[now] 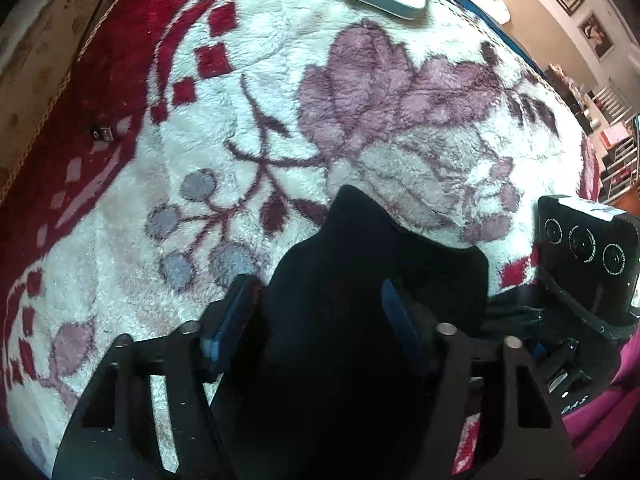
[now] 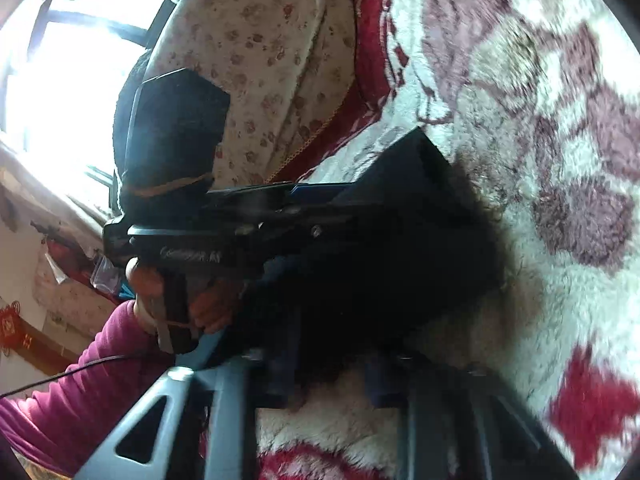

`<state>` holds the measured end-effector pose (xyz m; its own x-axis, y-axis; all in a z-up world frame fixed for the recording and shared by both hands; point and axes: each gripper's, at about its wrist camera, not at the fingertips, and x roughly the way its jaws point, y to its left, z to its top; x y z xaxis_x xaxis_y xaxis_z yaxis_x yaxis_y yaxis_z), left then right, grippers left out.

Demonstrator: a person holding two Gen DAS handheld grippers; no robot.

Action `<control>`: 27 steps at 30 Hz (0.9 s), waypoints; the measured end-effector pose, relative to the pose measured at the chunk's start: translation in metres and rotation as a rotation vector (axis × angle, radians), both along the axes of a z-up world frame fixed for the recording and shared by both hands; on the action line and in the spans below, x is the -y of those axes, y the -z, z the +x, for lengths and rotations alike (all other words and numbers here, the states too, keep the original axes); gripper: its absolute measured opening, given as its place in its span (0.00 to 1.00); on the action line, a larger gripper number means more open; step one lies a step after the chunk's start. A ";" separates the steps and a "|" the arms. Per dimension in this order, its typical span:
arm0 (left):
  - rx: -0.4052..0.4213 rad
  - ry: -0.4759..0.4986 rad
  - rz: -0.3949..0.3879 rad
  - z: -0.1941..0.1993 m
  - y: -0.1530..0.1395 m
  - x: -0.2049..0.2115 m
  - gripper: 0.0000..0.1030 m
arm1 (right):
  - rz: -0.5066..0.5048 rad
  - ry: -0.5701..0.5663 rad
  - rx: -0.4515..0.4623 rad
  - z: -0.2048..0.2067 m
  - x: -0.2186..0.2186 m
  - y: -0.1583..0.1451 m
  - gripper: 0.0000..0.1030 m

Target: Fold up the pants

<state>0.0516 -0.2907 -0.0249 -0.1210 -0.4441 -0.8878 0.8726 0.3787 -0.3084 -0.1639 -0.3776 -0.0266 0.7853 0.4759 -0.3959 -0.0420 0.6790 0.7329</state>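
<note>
Black pants (image 1: 360, 280) lie bunched on a fuzzy white blanket (image 1: 260, 60) w/ red border and mauve flower print, near its front edge. Left tool (image 1: 316, 312) is spread wide, blue pads either side of the dark cloth, which fills the gap btwn them; can't tell if the pads actually press it. Right tool (image 2: 328, 376) is at the pants' near edge w/ dark cloth btwn its fingers, but that view is blurred and dim, so grip can't be told; beyond it a hand (image 2: 208, 304) in a magenta sleeve (image 2: 92, 376) holds the left tool's handle.
</note>
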 end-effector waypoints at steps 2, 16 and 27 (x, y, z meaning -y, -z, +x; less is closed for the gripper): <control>-0.030 -0.016 -0.027 0.004 -0.001 -0.004 0.30 | 0.002 -0.013 0.013 -0.001 -0.001 -0.001 0.15; -0.034 -0.037 -0.142 -0.005 -0.029 -0.040 0.14 | -0.045 -0.035 0.094 -0.005 -0.009 -0.024 0.11; 0.042 -0.145 -0.270 0.015 -0.105 -0.106 0.14 | -0.168 -0.132 0.213 0.003 -0.055 -0.088 0.11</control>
